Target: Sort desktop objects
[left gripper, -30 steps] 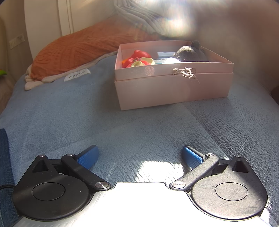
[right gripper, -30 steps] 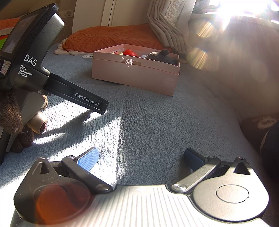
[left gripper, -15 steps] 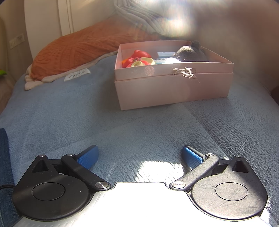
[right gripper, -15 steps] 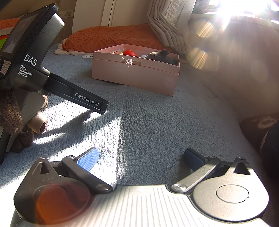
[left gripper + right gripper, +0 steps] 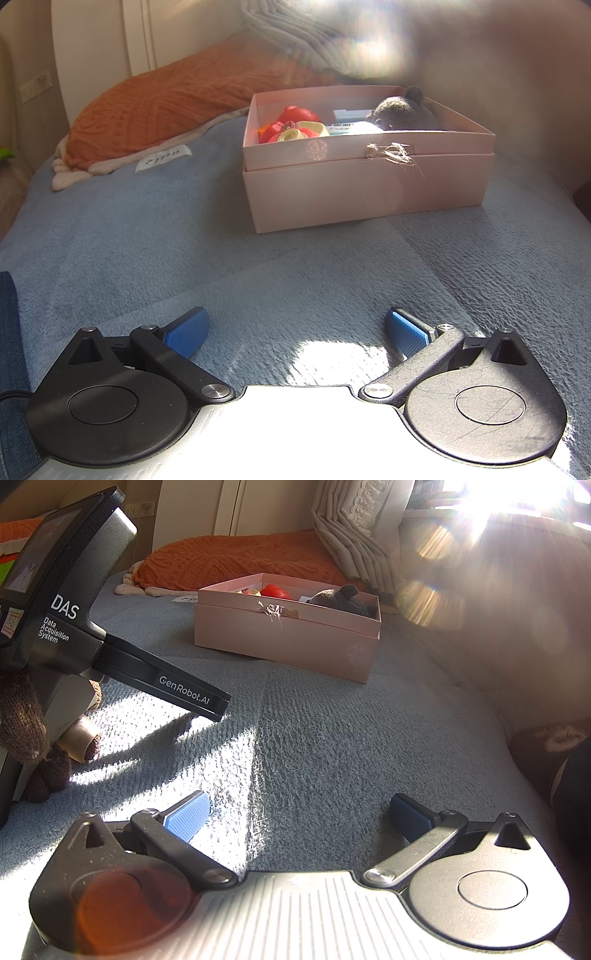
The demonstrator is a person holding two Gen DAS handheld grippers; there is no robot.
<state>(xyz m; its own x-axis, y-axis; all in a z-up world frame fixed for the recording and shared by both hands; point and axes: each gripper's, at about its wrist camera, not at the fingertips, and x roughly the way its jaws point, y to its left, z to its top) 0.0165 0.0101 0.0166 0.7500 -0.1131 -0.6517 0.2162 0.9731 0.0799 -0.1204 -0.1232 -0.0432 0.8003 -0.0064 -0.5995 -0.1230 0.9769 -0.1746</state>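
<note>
A pink box [image 5: 369,184] stands on the blue blanket ahead of my left gripper [image 5: 295,328], which is open and empty, well short of the box. Inside the box lie a red toy [image 5: 293,116], a cream toy [image 5: 295,134] and a dark plush [image 5: 402,112]. My right gripper [image 5: 299,812] is open too, low over the blanket, with the same pink box [image 5: 288,646] farther ahead. At the left of the right wrist view a brown knitted toy [image 5: 22,720] and a beige roll [image 5: 79,738] sit partly hidden under the left tool's black housing [image 5: 74,627].
An orange knitted cushion [image 5: 166,107] lies behind the box to the left, with pleated curtains [image 5: 354,546] at the back. Strong sun glare washes out the upper right of both views. A dark slipper-like shape [image 5: 546,742] sits at the right edge. Blue blanket [image 5: 332,738] stretches between grippers and box.
</note>
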